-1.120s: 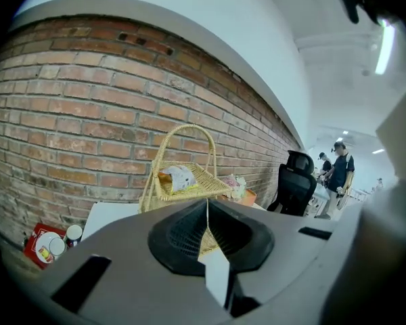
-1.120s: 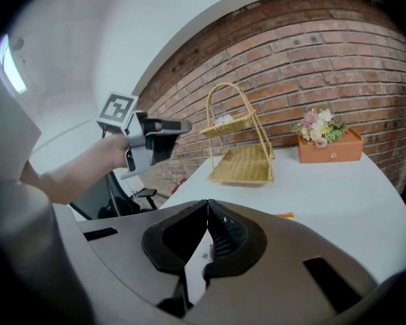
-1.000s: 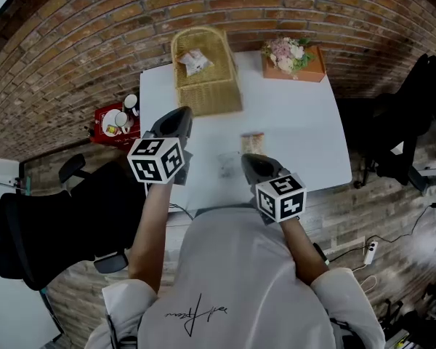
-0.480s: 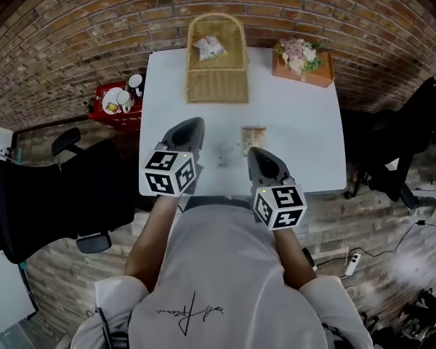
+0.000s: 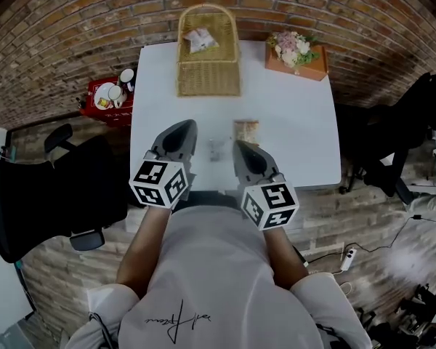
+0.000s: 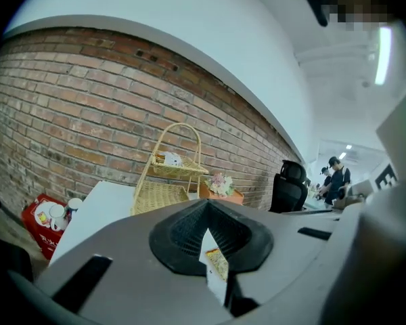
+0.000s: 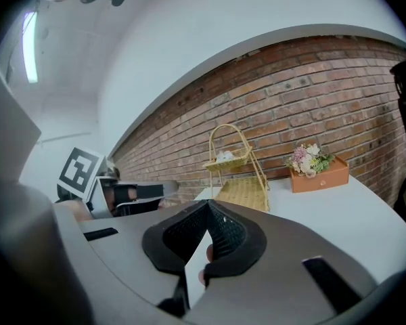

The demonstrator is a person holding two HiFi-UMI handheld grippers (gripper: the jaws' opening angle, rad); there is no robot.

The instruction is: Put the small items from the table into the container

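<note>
Though nose-down, left gripper [image 5: 184, 126], right gripper [image 5: 239, 146] abreast

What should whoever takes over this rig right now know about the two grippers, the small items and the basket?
Grippers: the left gripper is shut with nothing between its jaws. The right gripper is shut too, with nothing I can make out held. Both are over the near part of the table.
Things: a tan packet and a small clear item lie on the table just ahead of the grippers. A white packet sits in the upper tier of the wicker basket at the far edge.
Done: one item is in the basket.
Left: the two on the table, neither gripped.
</note>
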